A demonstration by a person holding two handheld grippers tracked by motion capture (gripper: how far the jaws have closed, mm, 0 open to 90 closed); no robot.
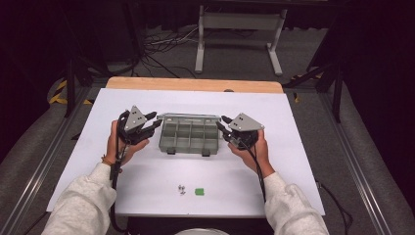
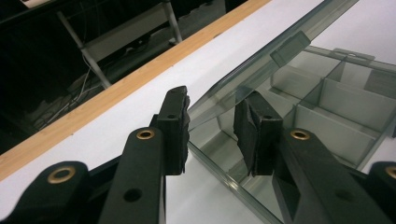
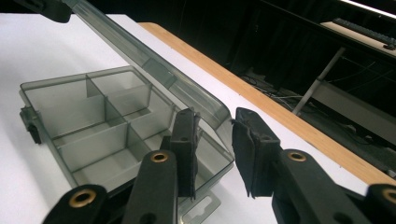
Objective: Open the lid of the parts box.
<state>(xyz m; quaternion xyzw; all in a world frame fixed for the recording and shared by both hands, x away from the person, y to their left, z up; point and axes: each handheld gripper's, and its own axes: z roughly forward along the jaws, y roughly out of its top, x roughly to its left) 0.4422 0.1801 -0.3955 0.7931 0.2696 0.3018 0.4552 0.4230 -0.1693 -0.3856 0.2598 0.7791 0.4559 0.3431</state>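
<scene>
Flanking a translucent grey plastic compartment box [image 1: 189, 137], both grippers' [image 1: 155, 121] [image 1: 221, 122] black jaws straddle its raised lid's [image 3: 154, 65] corners, unclenched.

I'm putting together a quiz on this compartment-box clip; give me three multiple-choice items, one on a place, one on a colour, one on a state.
1. Where does the small green piece lie?
A. on the white table sheet, nearer the person than the box
B. inside a compartment
C. on the wooden edge

2. What colour is the compartment box?
A. bright red
B. see-through grey
C. solid white

3. How is the box's lid?
A. latched shut
B. lifted off onto the floor
C. raised, hinged at the far side

Answers:
1 A: the high view shows it on the sheet near the small metal parts.
2 B: the dividers show through its walls.
3 C: the left tongs and right tongs each straddle a lid corner above open compartments.
</scene>
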